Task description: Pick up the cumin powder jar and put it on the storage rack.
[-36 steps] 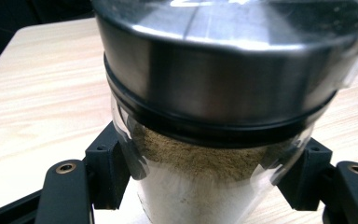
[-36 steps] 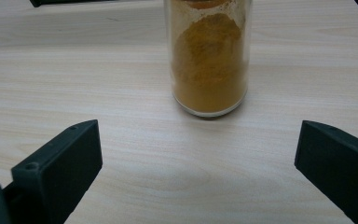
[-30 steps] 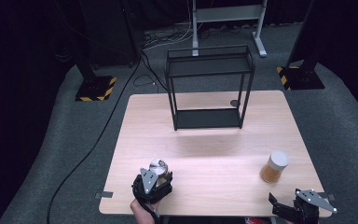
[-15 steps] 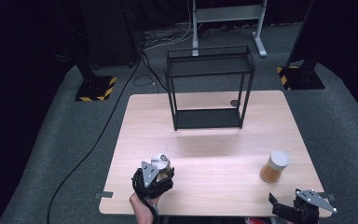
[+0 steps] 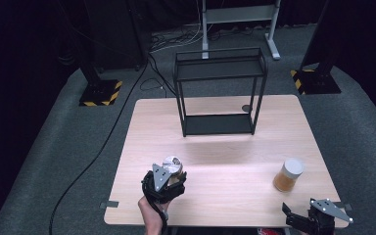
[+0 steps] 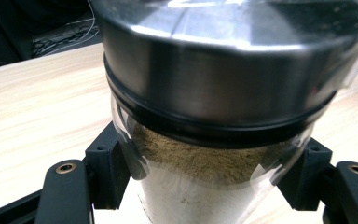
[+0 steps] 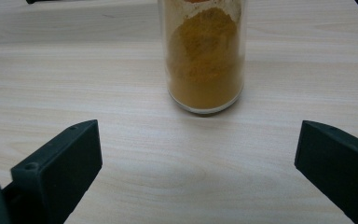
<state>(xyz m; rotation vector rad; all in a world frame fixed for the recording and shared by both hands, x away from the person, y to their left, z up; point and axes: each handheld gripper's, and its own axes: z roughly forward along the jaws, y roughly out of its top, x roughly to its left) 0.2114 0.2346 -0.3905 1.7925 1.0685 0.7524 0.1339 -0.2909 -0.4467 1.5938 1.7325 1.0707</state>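
Grey carpet lies around a wooden table [image 5: 225, 142], and a black wire rack [image 5: 219, 93] stands at the far middle of the table. Near the front left, the left gripper [image 5: 169, 178] is clamped on a jar with a metal lid [image 6: 214, 93], its jaws pressing both glass sides. At the front right edge the right gripper [image 5: 298, 218] has its jaws wide apart, near an orange jar [image 7: 204, 56] which stands upright on the table, not touching it

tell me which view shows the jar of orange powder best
The right gripper view: the orange powder jar stands close ahead of the open jaws, glass and powder sharp, though its top is cut off. The high view shows the whole jar with its pale lid, but small, near the right gripper.
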